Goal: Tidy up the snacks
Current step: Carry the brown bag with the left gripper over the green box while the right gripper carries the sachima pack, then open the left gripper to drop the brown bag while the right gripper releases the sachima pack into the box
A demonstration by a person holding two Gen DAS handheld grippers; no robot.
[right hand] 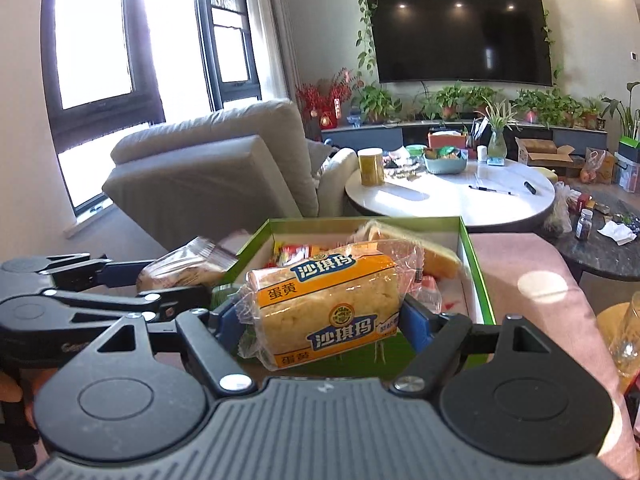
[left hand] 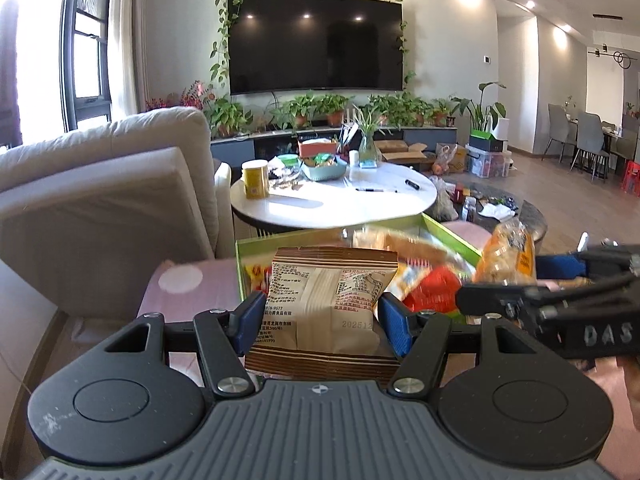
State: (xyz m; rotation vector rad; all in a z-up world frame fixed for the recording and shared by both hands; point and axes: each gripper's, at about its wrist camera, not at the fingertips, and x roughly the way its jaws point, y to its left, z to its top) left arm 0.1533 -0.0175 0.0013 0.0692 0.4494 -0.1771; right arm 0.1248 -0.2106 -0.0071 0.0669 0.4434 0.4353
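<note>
- Clamping a tan striped snack packet (left hand: 328,304), the left gripper (left hand: 320,316) is pressing its blue pads (left hand: 250,320) against the packet's two sides; printed back with small text and a date stamp is facing the left wrist camera
- Holding the packet just at the near edge of the green box (left hand: 452,232), which is sitting on a pink cushioned surface (left hand: 184,296)
- Gripping a yellow-and-clear sachima packet (right hand: 326,304), the right gripper (right hand: 324,324) is closing its blue pads (right hand: 228,320) on either end of it; blue label characters are facing up, packet tilted slightly
- Hanging over the near part of the green box (right hand: 476,264) in the right wrist view, the sachima packet is sitting above the box's green front wall
- Showing inside the box: a red and orange wrapper (left hand: 432,292), and another clear-wrapped cake (right hand: 424,252) lying toward the far wall; contents are partly blurred
- Appearing at the right of the left wrist view, the right gripper's black frame (left hand: 560,300) is carrying the sachima packet (left hand: 508,252) beside the box's right wall
- Appearing at the left of the right wrist view, the left gripper (right hand: 100,280) is carrying its packet (right hand: 184,268) just left of the box
- Standing beyond the box: a round white table (left hand: 340,200) with a yellow canister (left hand: 256,180), a teal basket (left hand: 324,168) and a black marker (left hand: 412,185)
- Sitting left of the table is a beige armchair (left hand: 100,200); a dark television (left hand: 316,40) is hanging on the far wall above potted plants (left hand: 336,108)
</note>
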